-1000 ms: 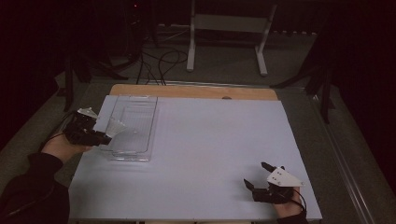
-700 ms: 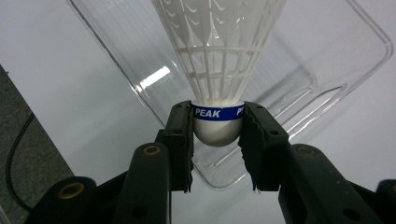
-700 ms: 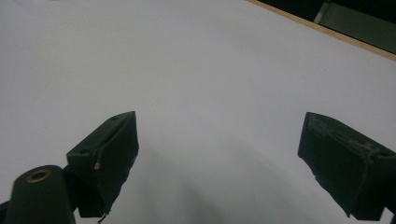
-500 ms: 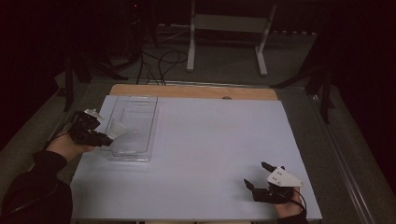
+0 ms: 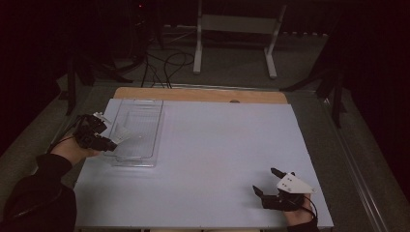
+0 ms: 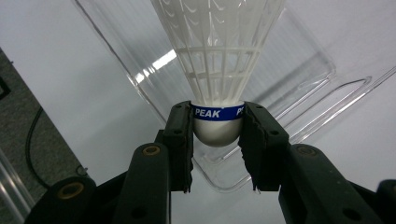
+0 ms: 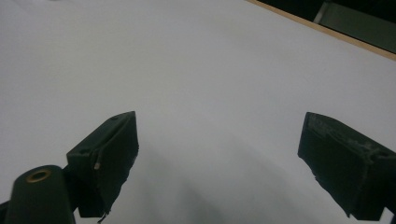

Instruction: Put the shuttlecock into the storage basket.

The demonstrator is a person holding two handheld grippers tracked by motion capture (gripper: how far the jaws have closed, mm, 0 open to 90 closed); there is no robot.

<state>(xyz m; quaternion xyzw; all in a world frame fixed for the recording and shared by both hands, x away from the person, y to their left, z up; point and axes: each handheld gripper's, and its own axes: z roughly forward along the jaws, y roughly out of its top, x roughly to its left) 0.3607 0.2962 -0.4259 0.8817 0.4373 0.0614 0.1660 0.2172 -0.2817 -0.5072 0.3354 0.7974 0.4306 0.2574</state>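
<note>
Meanwhile, at the frame's left, the left gripper (image 6: 217,144) is clamping a white shuttlecock (image 6: 218,70) by its cork, skirt pointing away over the clear tray (image 5: 138,130), while at lower right the right gripper (image 5: 270,186) is resting with jaws spread wide and empty.

left tool (image 5: 114,143) over clear tray (image 5: 140,126), white table (image 5: 217,159)

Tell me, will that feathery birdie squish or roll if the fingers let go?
The shuttlecock probably weighs little: its skirt is open mesh. That skirt likely bends easily. Dropped into the clear tray, it would likely tip over and roll in a curve on its rounded cork end.
</note>
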